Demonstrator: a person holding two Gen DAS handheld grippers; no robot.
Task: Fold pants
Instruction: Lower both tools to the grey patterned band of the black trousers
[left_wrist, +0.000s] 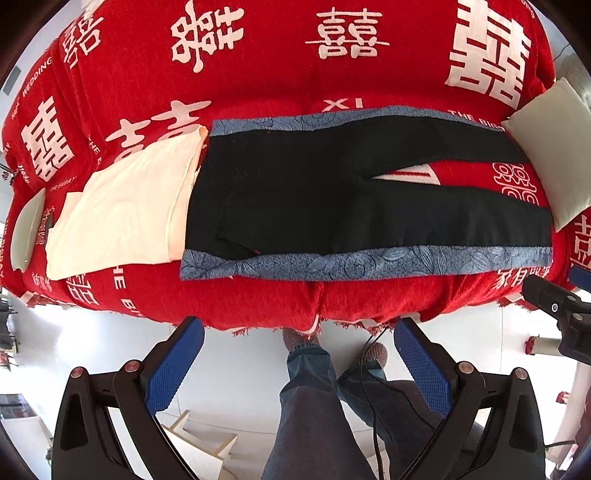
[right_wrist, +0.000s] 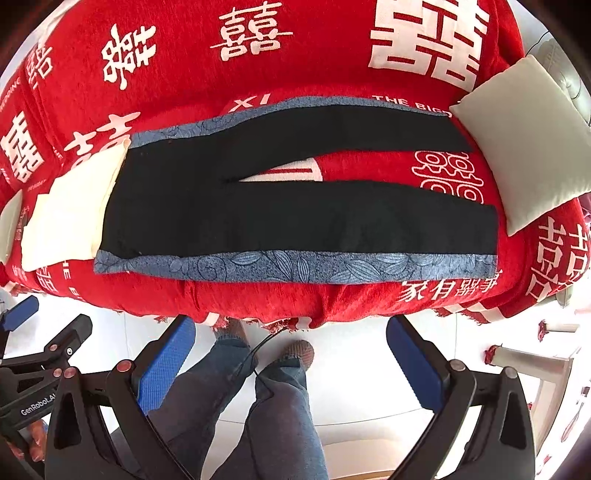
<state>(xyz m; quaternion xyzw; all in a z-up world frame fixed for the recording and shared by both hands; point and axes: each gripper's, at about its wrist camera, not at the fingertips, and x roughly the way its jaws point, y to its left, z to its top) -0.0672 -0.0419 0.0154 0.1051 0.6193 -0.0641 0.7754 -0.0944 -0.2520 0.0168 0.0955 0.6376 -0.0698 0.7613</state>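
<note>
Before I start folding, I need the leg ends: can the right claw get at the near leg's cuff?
Probably yes. The right claw hangs open in front of the sofa, and the cuff lies flat, uncovered, beside the cushion.

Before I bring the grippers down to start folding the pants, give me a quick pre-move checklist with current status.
1. Left gripper open and holding nothing: ok.
2. Right gripper open and holding nothing: ok.
3. Pants spread flat on the red sofa cover, both legs apart: ok.
4. Near blue trim edge exposed for a grasp: ok.
5. Waist end clear: not ok, it touches or overlaps the cream garment.
6. Leg cuffs clear: cannot tell, the white cushion sits right at them.
</note>
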